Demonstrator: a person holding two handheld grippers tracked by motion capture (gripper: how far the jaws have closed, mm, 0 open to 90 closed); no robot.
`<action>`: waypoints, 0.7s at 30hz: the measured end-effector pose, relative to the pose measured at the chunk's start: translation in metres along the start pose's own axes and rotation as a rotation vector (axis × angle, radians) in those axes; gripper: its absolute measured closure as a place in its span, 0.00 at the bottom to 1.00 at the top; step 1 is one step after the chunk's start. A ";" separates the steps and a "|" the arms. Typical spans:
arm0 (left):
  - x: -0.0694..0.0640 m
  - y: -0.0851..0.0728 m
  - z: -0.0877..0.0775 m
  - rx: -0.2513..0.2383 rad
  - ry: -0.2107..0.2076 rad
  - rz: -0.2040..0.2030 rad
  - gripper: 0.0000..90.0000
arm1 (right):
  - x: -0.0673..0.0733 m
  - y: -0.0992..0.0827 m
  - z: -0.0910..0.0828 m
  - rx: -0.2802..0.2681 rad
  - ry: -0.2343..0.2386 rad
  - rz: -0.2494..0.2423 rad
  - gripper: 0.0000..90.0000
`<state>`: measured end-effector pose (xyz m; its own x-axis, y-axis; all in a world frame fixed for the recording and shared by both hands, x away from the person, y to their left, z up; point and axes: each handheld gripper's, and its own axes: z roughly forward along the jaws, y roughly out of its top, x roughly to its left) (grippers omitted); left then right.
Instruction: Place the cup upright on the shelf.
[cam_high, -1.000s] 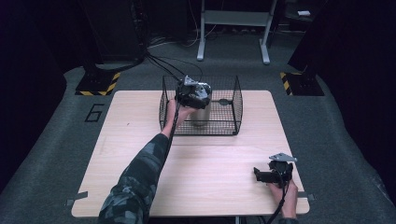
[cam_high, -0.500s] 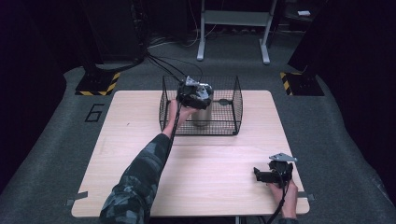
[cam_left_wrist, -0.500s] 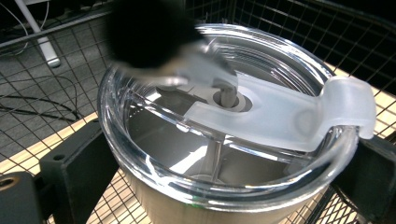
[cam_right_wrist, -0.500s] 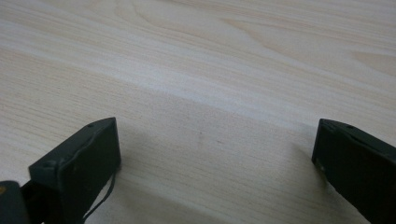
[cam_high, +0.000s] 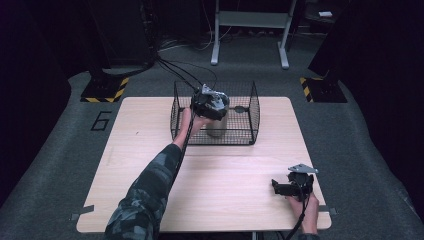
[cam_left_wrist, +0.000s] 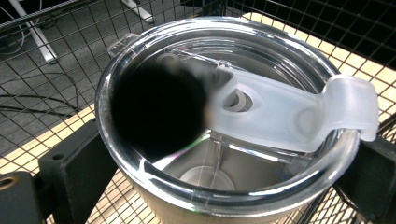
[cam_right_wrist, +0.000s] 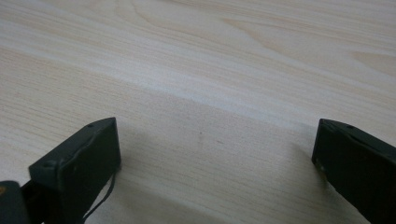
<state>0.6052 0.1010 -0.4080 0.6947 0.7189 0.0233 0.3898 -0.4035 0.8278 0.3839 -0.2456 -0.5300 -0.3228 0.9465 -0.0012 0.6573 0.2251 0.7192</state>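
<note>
L gripper (cam_high: 210, 102) has edged right inside the wire basket (cam_high: 250, 107) at table's far side, jaws clamping the lidded tumbler (cam_left_wrist: 224, 126); placement looks near. R gripper (cam_right_wrist: 215, 154) rests near-right, jaws spread, empty.

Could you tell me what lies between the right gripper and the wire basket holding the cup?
In the high view, bare wooden table lies between the right gripper and the basket.

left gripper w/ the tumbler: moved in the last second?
Yes, slightly. Against the fixed wire basket, the left gripper and the tumbler it grips have shifted a little to the right, toward the basket's middle, staying inside it.
</note>
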 end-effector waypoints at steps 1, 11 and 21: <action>0.000 0.000 0.000 0.002 0.001 -0.001 0.04 | 0.000 0.000 0.000 0.000 0.000 0.000 0.01; 0.000 -0.004 -0.004 -0.023 -0.006 -0.007 0.01 | 0.000 0.000 0.000 -0.001 -0.001 0.003 0.01; 0.003 -0.006 -0.018 -0.052 -0.058 -0.012 0.00 | 0.000 0.000 0.000 -0.001 0.000 -0.001 0.01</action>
<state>0.5938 0.1161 -0.4031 0.7247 0.6889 -0.0187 0.3677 -0.3636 0.8559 0.3839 -0.2457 -0.5300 -0.3235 0.9462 -0.0022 0.6566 0.2261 0.7196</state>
